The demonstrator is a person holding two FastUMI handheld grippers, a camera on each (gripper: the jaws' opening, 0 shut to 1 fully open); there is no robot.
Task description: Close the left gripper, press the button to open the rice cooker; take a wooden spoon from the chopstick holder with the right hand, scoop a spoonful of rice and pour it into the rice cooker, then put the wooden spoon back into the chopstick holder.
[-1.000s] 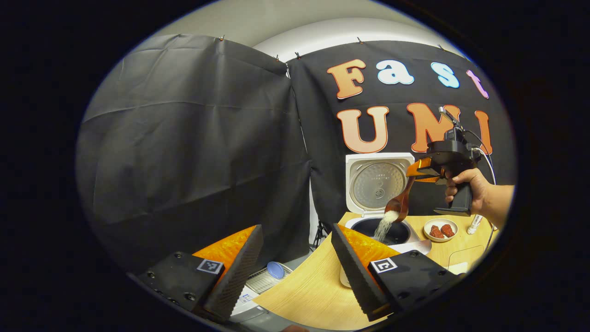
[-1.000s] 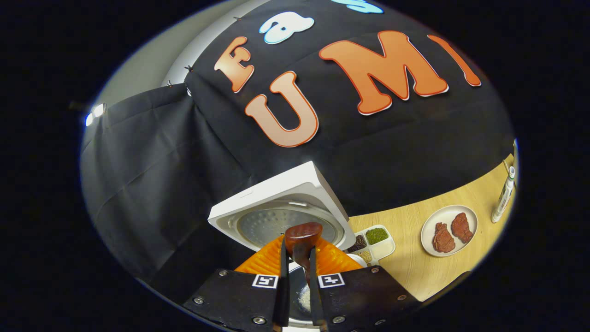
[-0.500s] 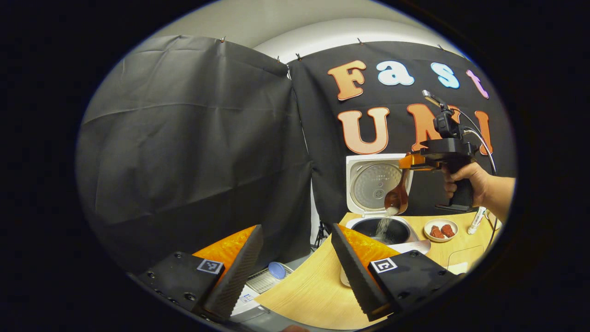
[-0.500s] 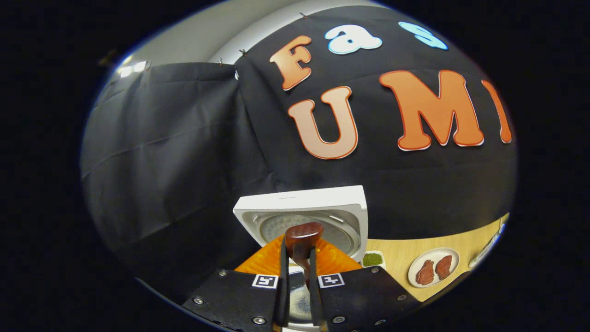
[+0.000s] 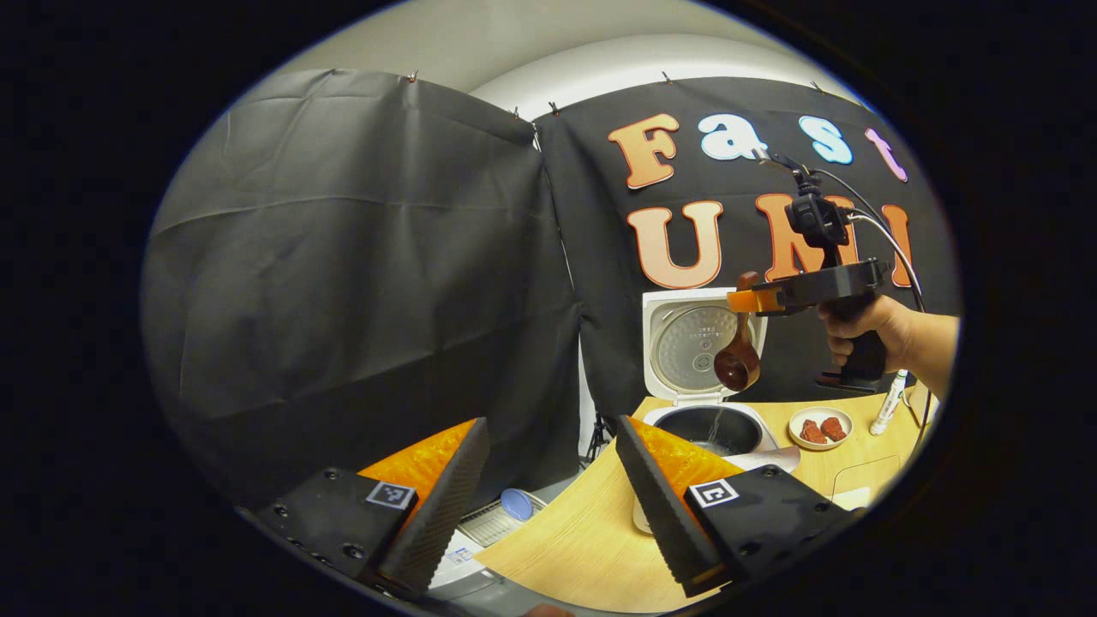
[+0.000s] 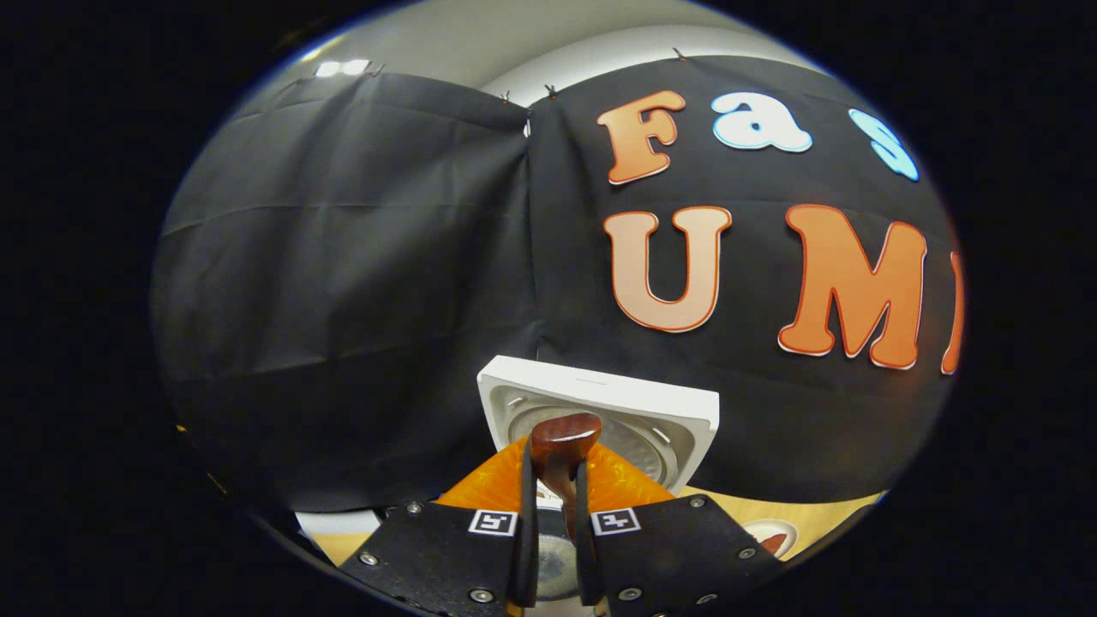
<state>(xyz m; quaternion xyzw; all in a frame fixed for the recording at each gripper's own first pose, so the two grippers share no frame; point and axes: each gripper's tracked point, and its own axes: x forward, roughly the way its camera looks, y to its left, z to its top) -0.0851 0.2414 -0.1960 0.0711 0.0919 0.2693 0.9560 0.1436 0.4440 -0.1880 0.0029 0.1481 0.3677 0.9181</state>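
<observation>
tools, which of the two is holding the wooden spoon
The right tool, held up by the hand: it is shut on the wooden spoon above the open rice cooker. The left tool is open, with nothing between its fingers.

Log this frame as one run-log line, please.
stage: rice poured | rice cooker: lid up | right gripper: shut on wooden spoon, above pot | left gripper: open, idle

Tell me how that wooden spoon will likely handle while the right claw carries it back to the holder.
The spoon looks like rigid wood, so it probably won't flex. It hangs bowl-down from the right claw, gripped near the handle's top, so it might swing or pivot if moved fast. Its glossy finish could make it somewhat slippery.
</observation>
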